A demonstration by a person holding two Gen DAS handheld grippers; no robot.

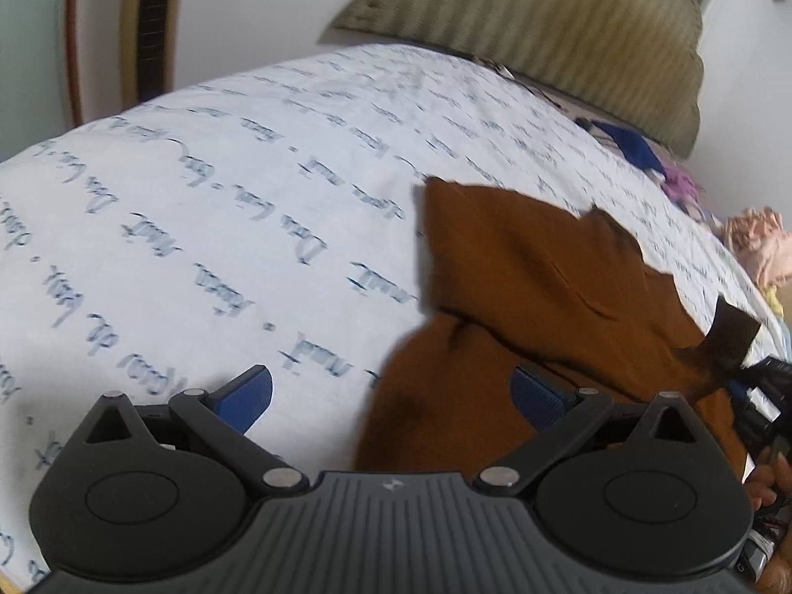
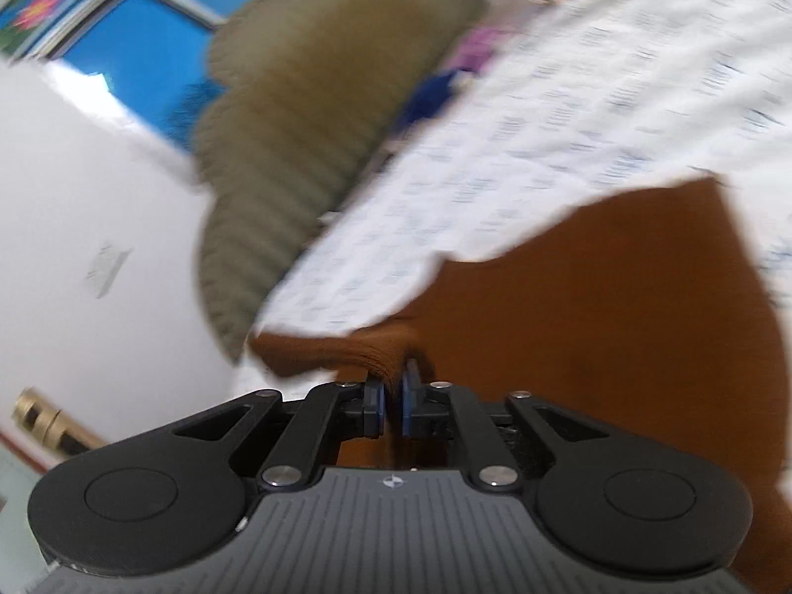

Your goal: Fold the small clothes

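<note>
Brown garment [image 1: 544,297] is on the bed, lying partly flat on the white script-print sheet [image 1: 222,222], w/ one flap doubled over itself and a corner sticking up toward the headboard side. Creases visible, edges not lined up, so this reads as mid-fold at best, not a finished bundle.

Right gripper [image 2: 393,398] has a bunched edge of the cloth between its blue pads [image 2: 378,403]; jaws nearly together w/ only a thin gap, fabric pinched in it as far as the blurred view lets me judge. The right wrist view is smeared and tilted, so the exact corner held I can't tell. From the left wrist view, that same gripper shows at the frame's right edge w/ a dark cloth tip pulled up by it.

Left gripper [image 1: 391,398] is wide apart, empty, hovering low over the sheet; its right-hand pad sits over the near brown edge, the other over bare sheet. Nothing clamped.

Further out: olive padded headboard [image 1: 569,24], and a heap of other small clothes [image 1: 683,183] (blue, purple, pink) near it, unfolded looking. My call: first piece only part way, at least one more fold plus tidy-up left, then the pile.
</note>
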